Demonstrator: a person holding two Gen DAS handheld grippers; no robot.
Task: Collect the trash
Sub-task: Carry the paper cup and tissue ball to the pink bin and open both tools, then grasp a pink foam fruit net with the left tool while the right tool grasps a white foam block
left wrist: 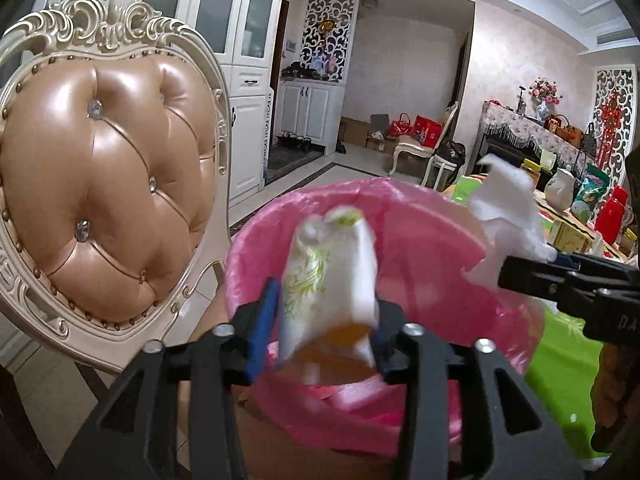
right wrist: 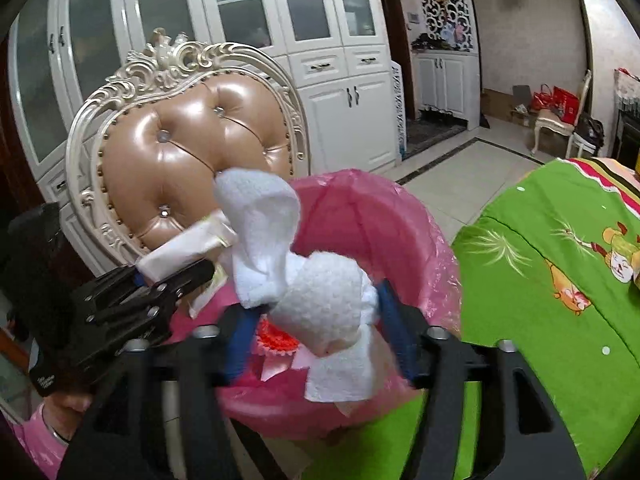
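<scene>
A pink trash bin [left wrist: 400,216] lined with a pink bag stands on a chair seat; it also shows in the right wrist view [right wrist: 360,216]. My left gripper [left wrist: 324,320] is shut on a white wrapper with green print [left wrist: 328,276], held over the bin's mouth; it also shows in the right wrist view [right wrist: 188,244]. My right gripper [right wrist: 316,320] is shut on a crumpled white tissue [right wrist: 304,276], also over the bin. That tissue also shows in the left wrist view [left wrist: 508,216] at the bin's right rim. Some red and pink scraps [right wrist: 278,338] lie inside the bin.
An ornate chair with a tan padded back [left wrist: 108,176] stands right behind the bin. A table with a green printed cloth [right wrist: 560,280] is to the right. White cabinets [right wrist: 320,60] line the wall. A cluttered side table [left wrist: 576,208] stands farther off.
</scene>
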